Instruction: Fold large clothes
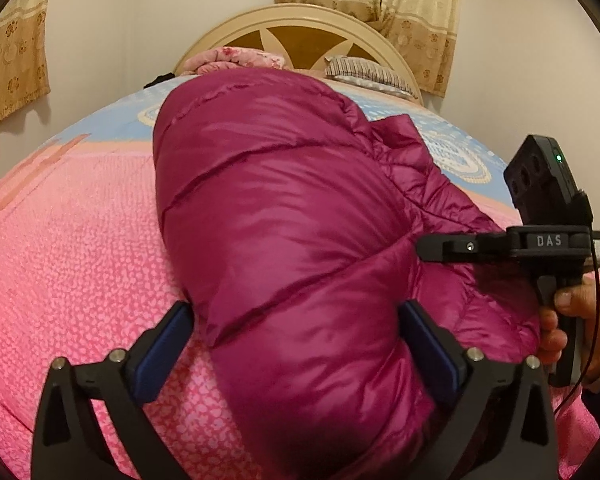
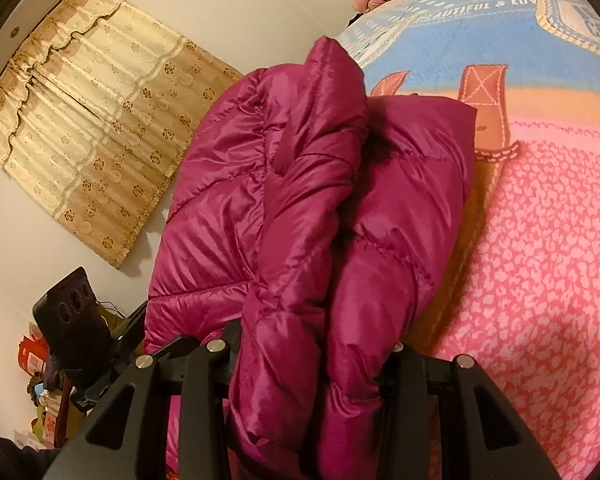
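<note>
The magenta puffer jacket (image 1: 284, 216) lies bunched on the pink bedspread (image 1: 72, 264), filling the centre of the left wrist view and reaching toward the headboard (image 1: 300, 28) at top centre.

Left gripper (image 1: 296, 344): the jaws stand spread wide at the bottom of the frame. A padded fold of the jacket runs between the blue pads (image 1: 160, 356). The left pad stands clear of the fabric; the right pad lies just beside it, and contact there cannot be confirmed. No grip is visible.

Right gripper (image 2: 312, 364): the jaws are partly closed at the bottom centre of the right wrist view, clamped on a thick bundle of jacket folds that rises between them. The fingertips are buried in the fabric and are not visible. In the left wrist view this gripper appears at the right edge, held by a hand (image 1: 576, 320).

A patterned curtain (image 2: 96, 124) hangs at the upper left of the right wrist view. A folded pink quilt (image 1: 236, 60) lies by the headboard.
</note>
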Motion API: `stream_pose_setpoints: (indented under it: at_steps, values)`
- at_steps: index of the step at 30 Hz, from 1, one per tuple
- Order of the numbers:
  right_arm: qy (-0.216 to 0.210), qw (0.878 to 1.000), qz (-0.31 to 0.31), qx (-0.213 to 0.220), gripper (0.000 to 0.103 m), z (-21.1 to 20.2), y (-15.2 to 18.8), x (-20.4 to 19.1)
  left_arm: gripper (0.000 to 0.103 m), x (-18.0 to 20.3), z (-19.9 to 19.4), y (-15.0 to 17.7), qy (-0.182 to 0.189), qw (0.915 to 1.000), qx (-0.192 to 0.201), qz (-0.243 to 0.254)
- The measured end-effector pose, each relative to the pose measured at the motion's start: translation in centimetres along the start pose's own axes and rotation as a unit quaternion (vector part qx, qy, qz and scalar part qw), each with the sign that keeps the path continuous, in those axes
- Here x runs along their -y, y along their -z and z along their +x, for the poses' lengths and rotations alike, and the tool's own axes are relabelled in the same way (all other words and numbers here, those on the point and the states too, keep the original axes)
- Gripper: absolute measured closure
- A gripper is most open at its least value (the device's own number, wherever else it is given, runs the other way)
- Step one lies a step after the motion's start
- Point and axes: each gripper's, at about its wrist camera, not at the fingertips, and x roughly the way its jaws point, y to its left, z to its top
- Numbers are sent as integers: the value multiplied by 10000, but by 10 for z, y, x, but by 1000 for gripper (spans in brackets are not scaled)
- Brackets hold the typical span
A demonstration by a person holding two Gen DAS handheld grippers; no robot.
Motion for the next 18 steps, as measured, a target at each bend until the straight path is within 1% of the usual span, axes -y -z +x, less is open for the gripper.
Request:
stream_pose_setpoints:
  at_steps: [5,10,14,18]
  values:
    - [70,10000,-46,39,63,0,6,3,0,0,1,0,-28,10000,-2,-28]
    - [256,9996,-132,22,61,2,7,-3,0,0,4,1,-59,10000,-9,-71]
    - [373,9991,-177,25,60,4,8,-7,0,0,6,5,-93,9999,18,-113]
    - [476,9986,-200,65,60,6,8,-12,0,-3,6,12,-48,9997,14,-221]
